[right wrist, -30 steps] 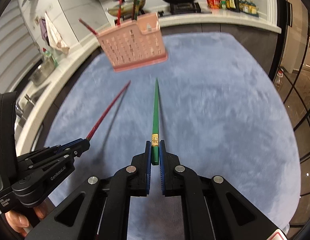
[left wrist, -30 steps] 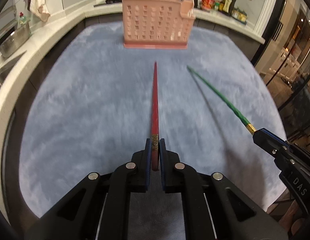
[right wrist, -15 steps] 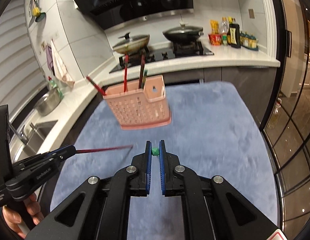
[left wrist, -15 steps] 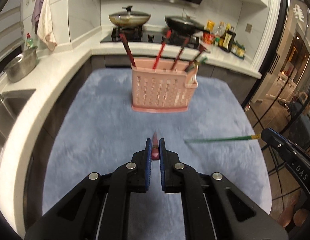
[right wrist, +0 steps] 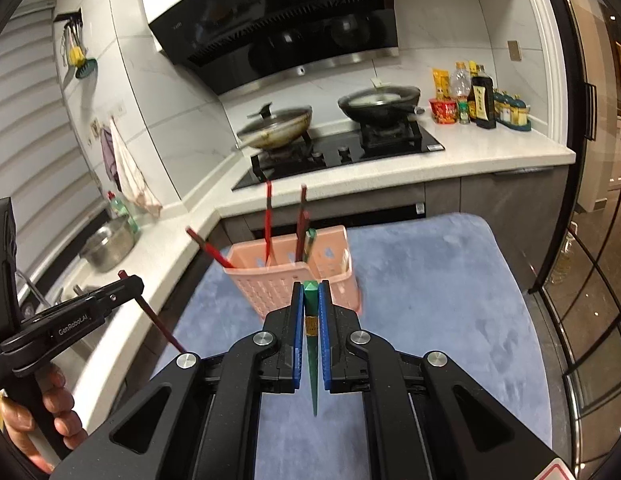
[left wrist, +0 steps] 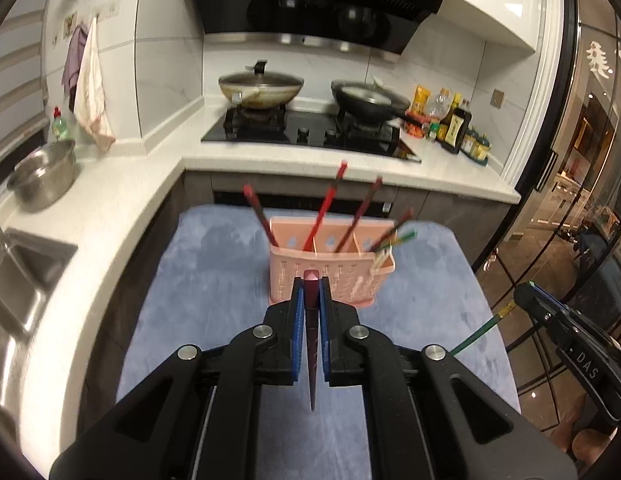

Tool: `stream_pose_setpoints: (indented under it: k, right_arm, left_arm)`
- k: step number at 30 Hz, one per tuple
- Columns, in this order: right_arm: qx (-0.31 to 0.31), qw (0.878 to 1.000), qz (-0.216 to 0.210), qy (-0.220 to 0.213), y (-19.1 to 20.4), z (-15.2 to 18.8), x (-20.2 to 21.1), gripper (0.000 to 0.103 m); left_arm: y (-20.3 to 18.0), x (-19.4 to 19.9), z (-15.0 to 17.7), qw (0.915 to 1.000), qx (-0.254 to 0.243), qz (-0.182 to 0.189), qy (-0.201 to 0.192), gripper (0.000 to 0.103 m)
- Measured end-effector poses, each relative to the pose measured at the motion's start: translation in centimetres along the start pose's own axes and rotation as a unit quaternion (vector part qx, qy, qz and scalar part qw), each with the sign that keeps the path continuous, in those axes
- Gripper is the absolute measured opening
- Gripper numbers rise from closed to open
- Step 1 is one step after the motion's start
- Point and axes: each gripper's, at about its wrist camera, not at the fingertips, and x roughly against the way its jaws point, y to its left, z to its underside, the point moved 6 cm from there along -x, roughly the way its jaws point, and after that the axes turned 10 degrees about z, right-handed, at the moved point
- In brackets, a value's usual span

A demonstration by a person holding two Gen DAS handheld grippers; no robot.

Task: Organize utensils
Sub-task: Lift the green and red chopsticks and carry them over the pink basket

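A: Nearest the lens, left side: left gripper (left wrist: 311, 280), jaws closed on red chopstick (left wrist: 311, 344). Blunt end up between the pads, tapered tip hanging down toward the camera. Long axis close to vertical.

B: Right side, same depth?

A: Right gripper (right wrist: 310, 289), clamped on green chopstick (right wrist: 313, 376). Same pose: thick end up, gold band just below the pads, tip pointing down.

B: Under both?

A: Blue mat (left wrist: 214, 280), covering the worktop.

B: Further out?

A: Pink basket (left wrist: 330, 280), standing on the mat straight ahead of both grippers and lower. Open top, divided into compartments. Several red chopsticks leaning inside, one green one at its right end.

B: Nearer hand?

A: Hard to separate; basket roughly centred ahead of each, seemingly level pegging.

B: Relation governing the drop?

A: Tips already down, basket mouth facing up. Likely needing only forward travel over a compartment, then lowering.

B: Beyond?

A: Counter (left wrist: 150, 184), stove with two pans, range hood.
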Motion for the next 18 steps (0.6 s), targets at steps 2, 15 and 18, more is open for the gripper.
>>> stream_pose_setpoints:
  k: [2, 15, 18]
  right_arm:
    - [-0.007, 1.000, -0.009, -0.007, 0.2, -1.4, 0.1, 0.007]
    - [-0.020, 0.995, -0.039, -0.086, 3.9, -13.6, -1.2, 0.007]
    - [-0.023, 0.995, -0.038, -0.088, 4.3, -14.9, -2.6, 0.007]
  left_arm:
    - [0.0, 0.3, -1.4, 0.9999, 0.000, 0.001, -0.010, 0.007]
    - [-0.1, 1.8, -13.1, 0.9951, -0.002, 0.003, -0.099, 0.007]
    - [0.0, 1.1, -14.6, 0.9942, -0.006, -0.005, -0.108, 0.007]
